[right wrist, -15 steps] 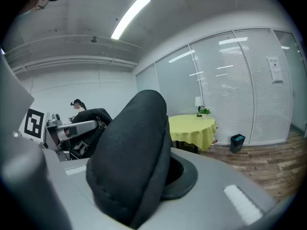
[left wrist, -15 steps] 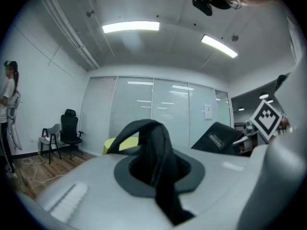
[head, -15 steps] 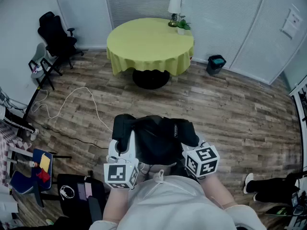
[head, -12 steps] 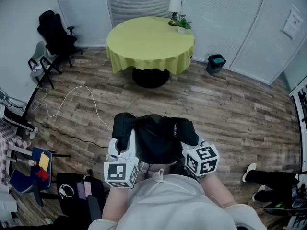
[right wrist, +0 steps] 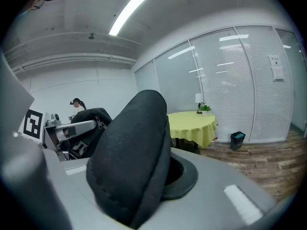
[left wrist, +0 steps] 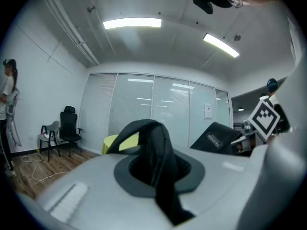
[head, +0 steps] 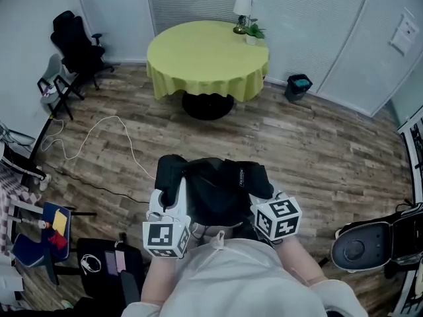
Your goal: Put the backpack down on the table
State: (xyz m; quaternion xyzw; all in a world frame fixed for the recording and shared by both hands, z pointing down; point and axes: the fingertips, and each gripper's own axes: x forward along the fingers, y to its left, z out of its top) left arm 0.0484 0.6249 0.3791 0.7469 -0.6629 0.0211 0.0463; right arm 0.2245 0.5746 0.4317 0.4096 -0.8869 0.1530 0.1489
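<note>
A black backpack [head: 215, 187] hangs in front of my chest, above the wooden floor, held up between both grippers. My left gripper [head: 172, 189] is shut on a thin black strap [left wrist: 156, 152] that loops up out of its jaws. My right gripper [head: 256, 202] is shut on a thick padded shoulder strap [right wrist: 134, 152]. The round table [head: 207, 55] with the yellow cloth stands a few steps ahead, at the far middle of the head view. In the right gripper view the table [right wrist: 192, 124] shows beyond the padded strap.
A lamp [head: 240, 8] and a small plant [head: 252, 34] stand on the table's far edge. A black office chair [head: 76, 45] and a folding chair [head: 56, 84] are at far left, a white cable [head: 99, 134] lies on the floor, a bin [head: 297, 86] stands at right. A round grey-and-black device [head: 360, 246] is at lower right.
The grippers and backpack have stayed put. At lower right a person's legs have gone and a round grey-and-black device has come into view.
</note>
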